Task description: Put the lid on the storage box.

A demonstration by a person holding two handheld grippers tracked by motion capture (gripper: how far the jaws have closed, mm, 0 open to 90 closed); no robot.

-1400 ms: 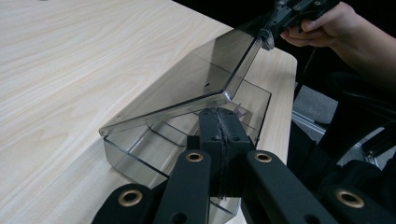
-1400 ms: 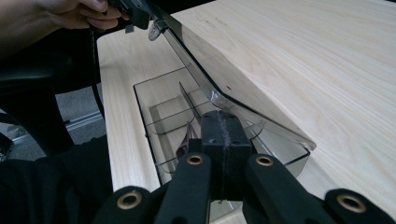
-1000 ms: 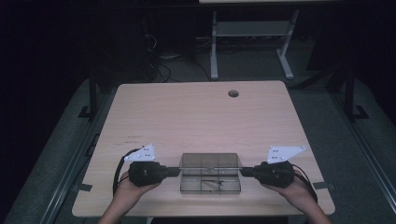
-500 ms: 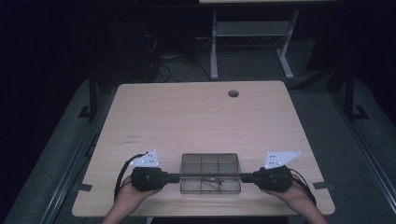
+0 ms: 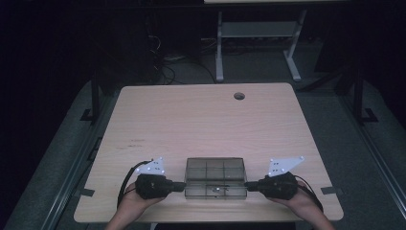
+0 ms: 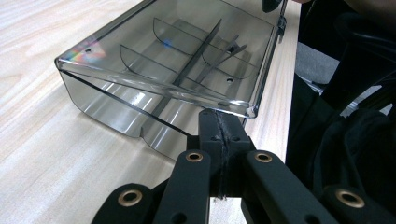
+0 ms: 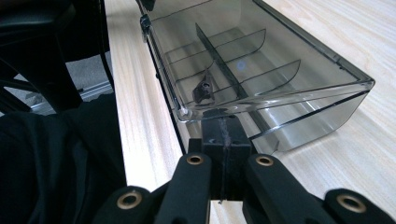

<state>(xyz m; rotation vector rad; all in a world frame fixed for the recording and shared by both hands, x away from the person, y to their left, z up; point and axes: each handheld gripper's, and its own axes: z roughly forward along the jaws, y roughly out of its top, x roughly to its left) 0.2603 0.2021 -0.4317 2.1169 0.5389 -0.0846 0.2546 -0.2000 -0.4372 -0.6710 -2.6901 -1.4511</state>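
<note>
Table (image 5: 206, 120) of pale wood, dark room behind, holds clear box (image 5: 215, 177).

Looks like a lab or test room to me, not anyone's home. Plain wooden surface (image 5: 206, 124) with a cable hole (image 5: 239, 96), grey carpet floor (image 5: 344, 124), a tangle of cables (image 5: 165, 67) at the back, and white desk legs (image 5: 258, 43) in the dark behind it.

No readable text, labels, brands or numbers anywhere: none on the clear divided box (image 5: 215, 177), none on the grey gripper plates, none on the table (image 5: 201, 120).
</note>
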